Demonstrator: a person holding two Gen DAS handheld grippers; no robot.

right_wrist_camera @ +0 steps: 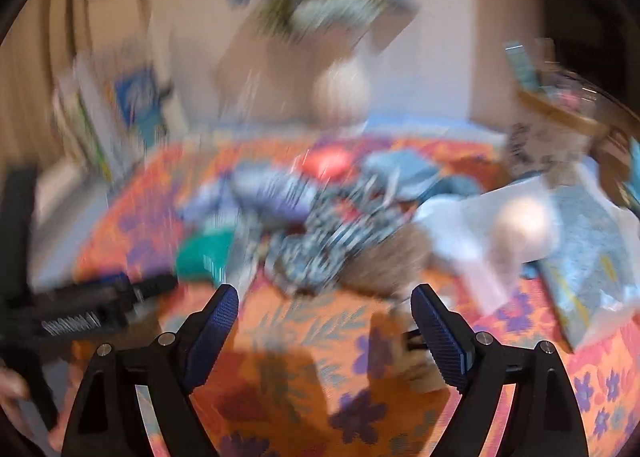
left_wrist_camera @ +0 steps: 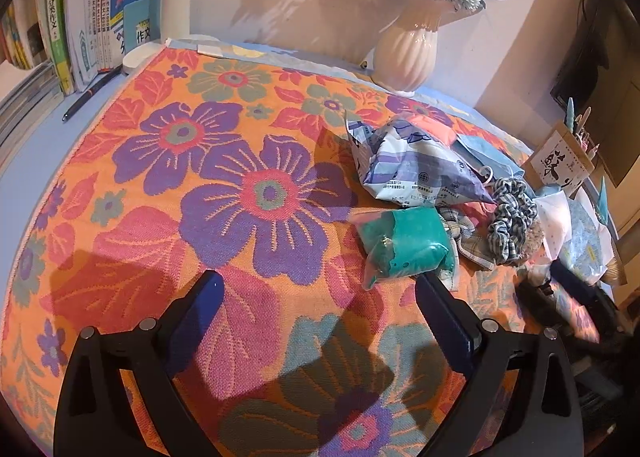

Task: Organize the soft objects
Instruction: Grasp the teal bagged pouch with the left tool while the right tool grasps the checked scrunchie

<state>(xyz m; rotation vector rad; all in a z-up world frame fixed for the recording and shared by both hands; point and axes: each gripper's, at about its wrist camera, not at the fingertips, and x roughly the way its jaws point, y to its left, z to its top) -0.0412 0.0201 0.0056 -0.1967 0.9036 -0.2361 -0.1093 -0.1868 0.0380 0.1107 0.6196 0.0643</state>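
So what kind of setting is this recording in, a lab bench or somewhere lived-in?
Most likely a home desk or study corner. A row of upright books stands at the back, a white vase of flowers sits by the wall, and a flowered cloth covers the table, with a pile of soft odds and ends on it.

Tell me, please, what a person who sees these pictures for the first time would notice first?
The bright floral cloth in orange, pink and purple fills most of the left wrist view. On its right side lies a heap of soft things: a teal bundle in clear plastic, a blue and white packet behind it, and a checked scrunchie to the right. At the back a white ribbed vase holds white and blue flowers.
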